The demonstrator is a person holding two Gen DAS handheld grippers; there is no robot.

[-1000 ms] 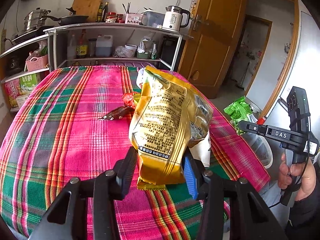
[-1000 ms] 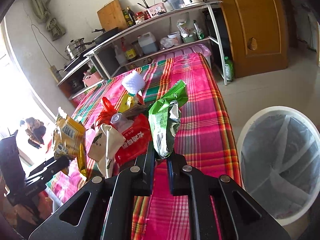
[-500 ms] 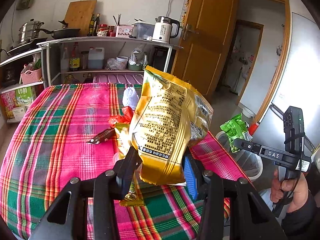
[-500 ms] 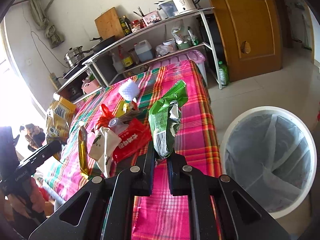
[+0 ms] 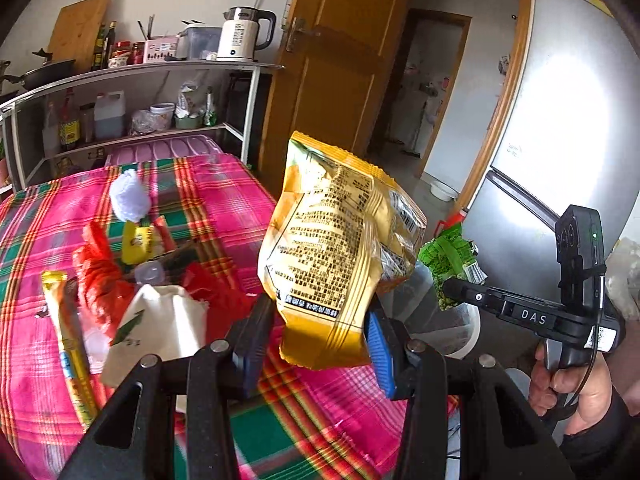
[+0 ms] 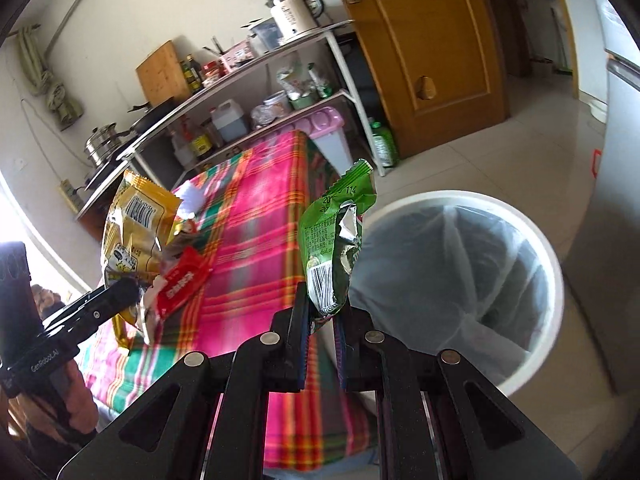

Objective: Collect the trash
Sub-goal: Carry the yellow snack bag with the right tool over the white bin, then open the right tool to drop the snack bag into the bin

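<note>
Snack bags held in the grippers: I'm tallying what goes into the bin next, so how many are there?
2. The yellow snack bag is clamped in the left gripper; the green snack bag is pinched in the right gripper, beside the white bin.

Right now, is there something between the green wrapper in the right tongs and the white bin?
Nothing visible. The green wrapper in the right tongs hangs beside the white bin, whose lined mouth is open.

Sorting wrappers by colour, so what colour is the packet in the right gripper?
Green packet, silvery inside; clearest in the right wrist view.
</note>
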